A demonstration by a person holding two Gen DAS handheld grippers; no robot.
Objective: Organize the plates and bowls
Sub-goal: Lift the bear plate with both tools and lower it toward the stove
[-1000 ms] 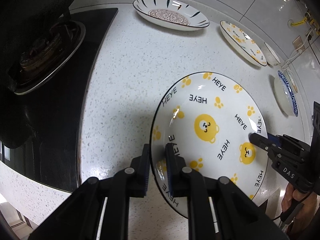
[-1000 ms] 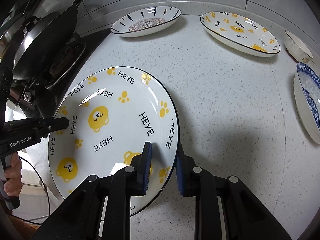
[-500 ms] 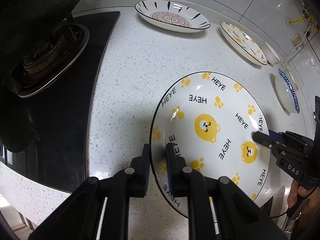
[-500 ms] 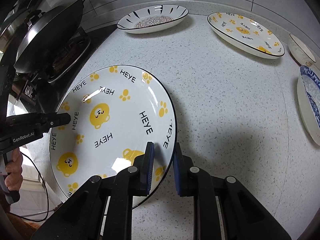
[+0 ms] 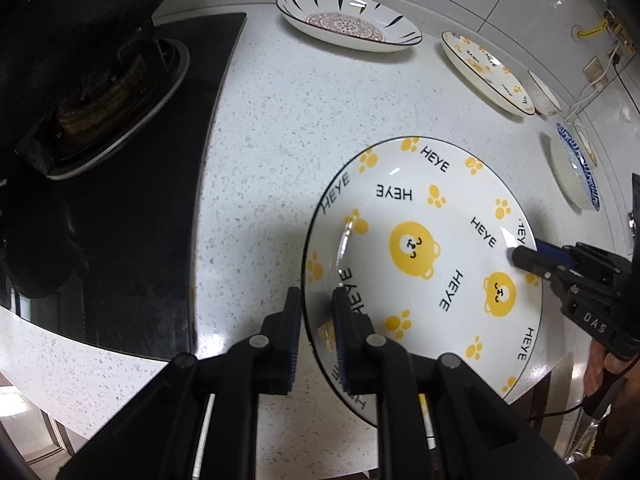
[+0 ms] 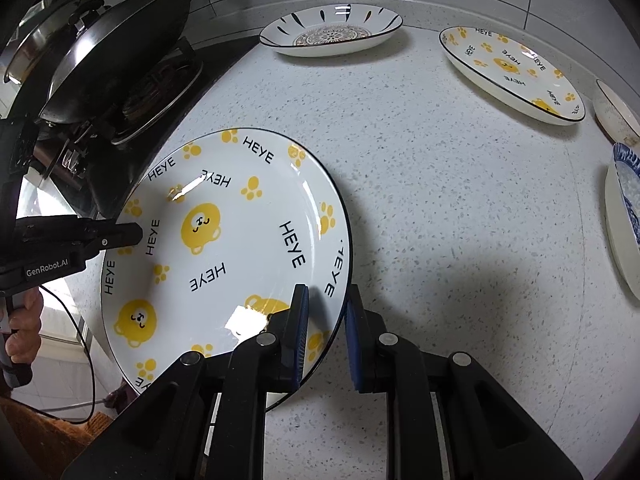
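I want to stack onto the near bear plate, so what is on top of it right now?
Nothing lies on the near bear plate; only each claw pinching its rim, left claw and right claw. Beneath it is hidden.

Beyond the bear plate (image 6: 240, 248), a broad stretch of speckled counter (image 6: 460, 208) lies bare as far as the back row, giving a gripper open passage there. That row bounds it: a striped plate (image 6: 332, 34), a second bear plate (image 6: 512, 72), a small bowl (image 6: 614, 114) and a blue-rimmed plate (image 6: 624, 236) toward the right. To the left of the bear plate the black stove (image 5: 132, 208) and its wok (image 6: 120, 52) stand close, leaving little room.
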